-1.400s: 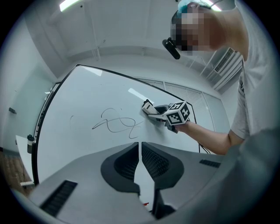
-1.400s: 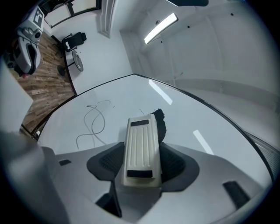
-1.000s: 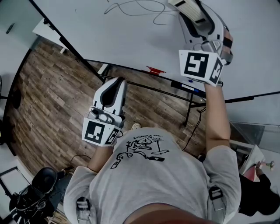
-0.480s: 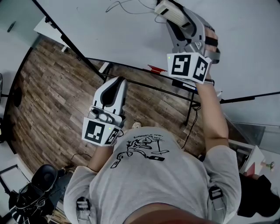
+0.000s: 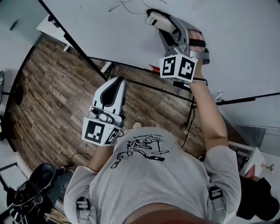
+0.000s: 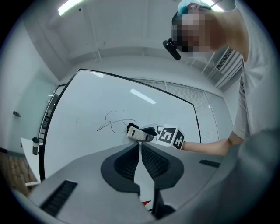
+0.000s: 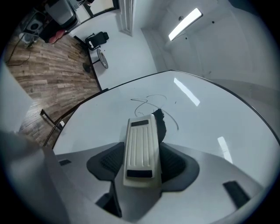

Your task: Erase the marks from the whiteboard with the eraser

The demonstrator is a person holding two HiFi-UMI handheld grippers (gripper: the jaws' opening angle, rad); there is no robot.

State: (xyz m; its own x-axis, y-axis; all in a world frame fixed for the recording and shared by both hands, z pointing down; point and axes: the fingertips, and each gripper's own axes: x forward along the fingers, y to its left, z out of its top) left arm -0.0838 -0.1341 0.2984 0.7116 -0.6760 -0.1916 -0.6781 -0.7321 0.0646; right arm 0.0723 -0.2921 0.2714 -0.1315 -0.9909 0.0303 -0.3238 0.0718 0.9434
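- The eraser [image 5: 158, 20] is gripped lengthwise by the right gripper [image 5: 165, 27]. In the right gripper view the jaws are seen closed on its two long sides, with the ribbed pale back turned to the camera and the dark felt face turned to the whiteboard [image 5: 245, 48].
- In the head view the eraser is found at the upper centre of the frame, just right of the thin scribbled marks [image 5: 131, 5]. In the right gripper view the marks [image 7: 151, 101] lie just above and beside the eraser's far end.
- Whether the felt is pressed on the board or held just off it cannot be told with certainty. It is judged to be at or very near the surface.
- The left gripper [image 5: 114, 85] is held low at centre left of the head view, over the wooden floor [image 5: 48, 87] and well apart from the board. Its jaws are seen together in the left gripper view, with nothing between them.
- The step in hand is judged to be the bringing of the eraser onto the marks, with wiping about to begin or only just begun, since the scribble looks largely whole.
- For the next move, the felt would need to be kept flat and pressed on the board and swept leftward across the loops, with passes repeated until no line is left.
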